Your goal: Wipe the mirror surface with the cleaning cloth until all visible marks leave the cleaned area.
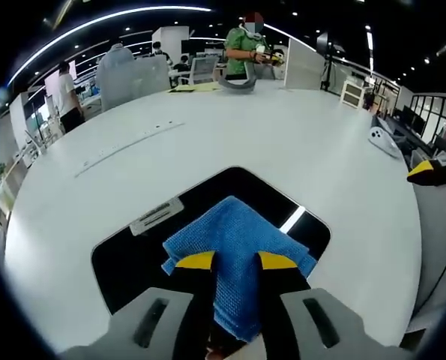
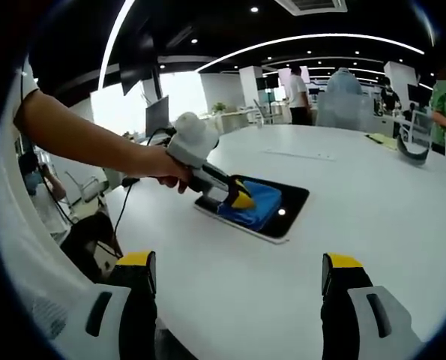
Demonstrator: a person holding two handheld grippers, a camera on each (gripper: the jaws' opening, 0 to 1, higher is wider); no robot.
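Pressing down: the left gripper has its yellow-tipped jaws clamped on the blue cleaning cloth, which lies bunched on the mirror.
Mirror: a dark, rounded rectangle lying flat on the white table — a bright strip of ceiling light reflects in it beside the cloth, and a small white label sits at its far left edge.
Right gripper view: the left gripper comes in from the left in a person's hand, its tips on the cloth over the mirror.
Right gripper: jaws spread wide apart, holding nothing, hovering over bare table near the mirror.
Around: a curved grey object and yellow papers at the far table edge; a white handheld device near the right edge.
Background: people stand among office desks beyond the table.
In the way: the cloth and jaws cover the mirror's middle — any marks under them cannot be seen.
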